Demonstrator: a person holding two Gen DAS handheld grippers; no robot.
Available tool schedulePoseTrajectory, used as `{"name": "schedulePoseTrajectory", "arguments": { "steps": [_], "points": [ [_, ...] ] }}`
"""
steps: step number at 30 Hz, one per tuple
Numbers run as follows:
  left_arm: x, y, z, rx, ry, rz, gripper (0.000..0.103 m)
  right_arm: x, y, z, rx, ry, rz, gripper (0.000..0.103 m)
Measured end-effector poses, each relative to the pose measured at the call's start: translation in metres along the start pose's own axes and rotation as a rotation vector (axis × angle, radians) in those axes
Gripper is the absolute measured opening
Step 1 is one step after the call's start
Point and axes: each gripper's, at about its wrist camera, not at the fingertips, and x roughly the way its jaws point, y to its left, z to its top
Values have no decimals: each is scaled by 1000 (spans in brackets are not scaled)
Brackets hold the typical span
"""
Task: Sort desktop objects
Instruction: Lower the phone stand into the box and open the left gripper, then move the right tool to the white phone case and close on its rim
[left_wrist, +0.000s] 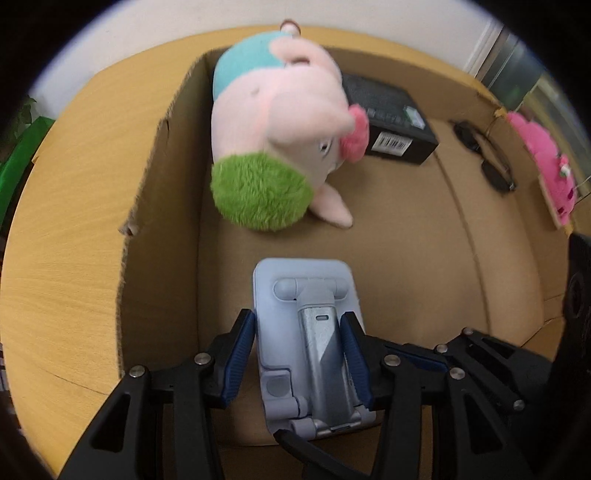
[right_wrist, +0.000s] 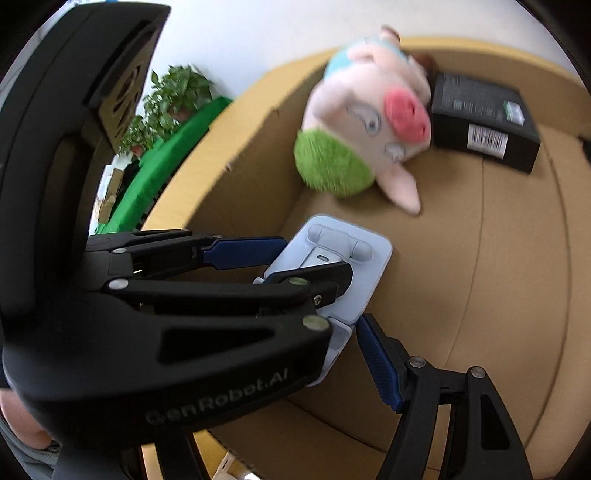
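Left gripper (left_wrist: 299, 354) is clamping the phone stand (left_wrist: 306, 332) at bottom center, lowering it into the cardboard box (left_wrist: 162, 206); right gripper (right_wrist: 365, 354) is hanging released. Next it probably needs letting go.

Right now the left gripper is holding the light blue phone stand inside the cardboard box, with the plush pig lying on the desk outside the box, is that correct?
Not quite: the plush pig lies inside the cardboard box, beside the black box, as the left wrist view shows. The left gripper does hold the phone stand in the box.
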Motion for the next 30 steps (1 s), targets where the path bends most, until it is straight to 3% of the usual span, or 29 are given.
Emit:
{"name": "schedulePoseTrajectory", "arguments": {
  "steps": [3, 6, 10, 12, 15, 16, 17, 19, 22, 25, 27, 28, 29, 30],
  "points": [
    [6, 2, -2, 0, 27, 9, 46, 8, -6, 1, 40, 50, -1, 71],
    [5, 6, -4, -9, 36, -14, 44, 2, -9, 0, 51, 43, 6, 71],
    [-9, 7, -9, 5, 5, -8, 43, -35, 1, -8, -1, -31, -4, 72],
    [-35, 5, -19, 40, -89, 26, 43, -67, 10, -20, -30, -103, -64, 88],
    [-87, 6, -44, 36, -290, 70, 45, -125, 31, -55, -69, -299, -281, 103],
    [-106, 5, -57, 32, -364, 73, 51, -144, 38, -71, -74, -381, -321, 103],
    [-127, 3, -74, 26, -449, 75, 63, -160, 43, -86, -72, -443, -353, 103],
    [-153, -3, -103, 13, -559, 92, 79, -179, 40, -99, -51, -514, -397, 103],
    [-176, -24, -140, 48, -663, 115, 80, -200, 38, -118, -18, -557, -442, 103],
    [-180, -40, -152, 34, -714, 101, 79, -213, 37, -141, -22, -565, -407, 99],
    [-181, -45, -156, 33, -719, 82, 58, -212, 38, -143, -24, -556, -394, 75],
    [-179, -48, -158, 31, -711, 63, 20, -205, 37, -143, -30, -547, -399, 56],
    [-178, -51, -159, 20, -700, 47, 3, -205, 39, -146, -39, -535, -403, 48],
    [-178, -51, -159, 3, -698, 33, 3, -203, 43, -157, -49, -530, -409, 46]
  ]
}}
